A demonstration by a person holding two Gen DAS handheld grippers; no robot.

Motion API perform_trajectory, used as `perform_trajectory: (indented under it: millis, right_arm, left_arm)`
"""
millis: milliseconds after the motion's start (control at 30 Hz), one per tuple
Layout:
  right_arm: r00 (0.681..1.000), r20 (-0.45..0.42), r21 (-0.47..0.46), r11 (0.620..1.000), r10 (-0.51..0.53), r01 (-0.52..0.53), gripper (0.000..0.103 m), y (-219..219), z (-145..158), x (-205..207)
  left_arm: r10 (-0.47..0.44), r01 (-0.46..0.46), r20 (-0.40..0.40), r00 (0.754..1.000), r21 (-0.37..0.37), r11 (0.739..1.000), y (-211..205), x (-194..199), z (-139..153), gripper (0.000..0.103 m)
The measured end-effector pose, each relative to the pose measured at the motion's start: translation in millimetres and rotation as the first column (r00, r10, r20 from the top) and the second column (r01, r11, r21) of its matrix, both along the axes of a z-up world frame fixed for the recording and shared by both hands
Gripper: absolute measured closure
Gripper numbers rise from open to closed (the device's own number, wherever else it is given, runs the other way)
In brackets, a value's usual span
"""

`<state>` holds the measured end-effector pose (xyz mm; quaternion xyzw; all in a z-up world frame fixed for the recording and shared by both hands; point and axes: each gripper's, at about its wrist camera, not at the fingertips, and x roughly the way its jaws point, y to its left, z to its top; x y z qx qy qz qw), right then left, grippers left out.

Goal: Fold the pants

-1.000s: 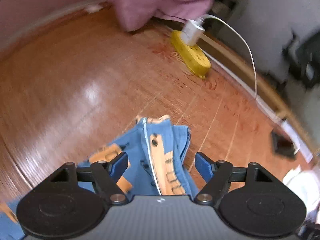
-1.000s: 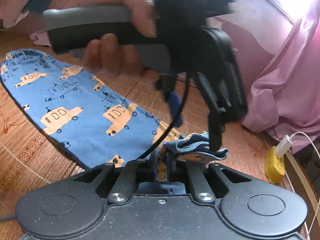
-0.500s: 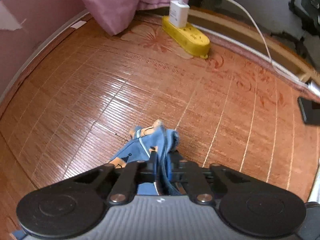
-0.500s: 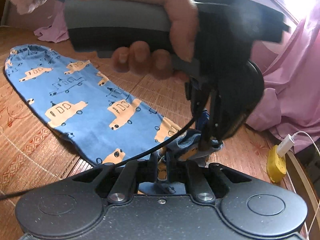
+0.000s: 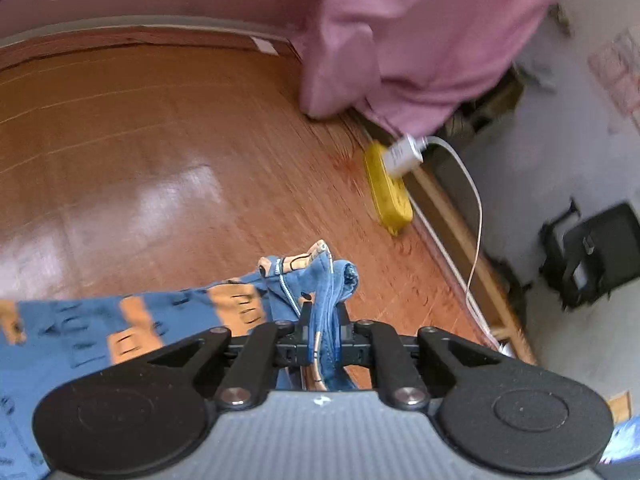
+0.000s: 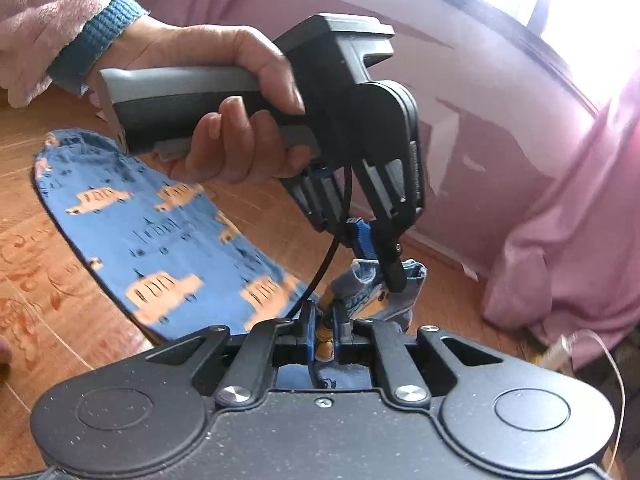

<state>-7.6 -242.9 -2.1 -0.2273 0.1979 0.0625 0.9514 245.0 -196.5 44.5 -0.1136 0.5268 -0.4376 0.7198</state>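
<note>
Both grippers, left (image 5: 323, 336) and right (image 6: 323, 334), have fingers clamped on the blue pants (image 6: 160, 240).

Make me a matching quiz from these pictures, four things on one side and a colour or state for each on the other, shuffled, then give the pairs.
Things:
1. pants
2. power strip
3. left gripper
4. curtain

Colour or state:
A. yellow, with a white charger plugged in
B. pink, bunched on the floor by the wall
C. blue with orange vehicles, spread on the wooden floor
D. shut on a bunched end of the fabric

Pairs: 1-C, 2-A, 3-D, 4-B
</note>
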Motion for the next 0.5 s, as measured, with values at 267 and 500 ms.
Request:
perform_trajectory:
  millis: [267,500]
  right_arm:
    - [0.989,-0.065,-0.042,0.99,0.134,-0.136,0.094,47.1,-6.3,5.9]
    - [0.965,-0.158,-0.06,0.974,0.208,-0.22,0.095,82.1,-25.9,19.9]
  left_arm:
    - [0.116,-0.118,-0.045,0.992,-0.028,0.993,71.3,-0.9,-19.9,0.093]
    - [0.182,-0.184,-0.115,0.977,-0.005,0.983,117.1,7.3,-60.6,0.093]
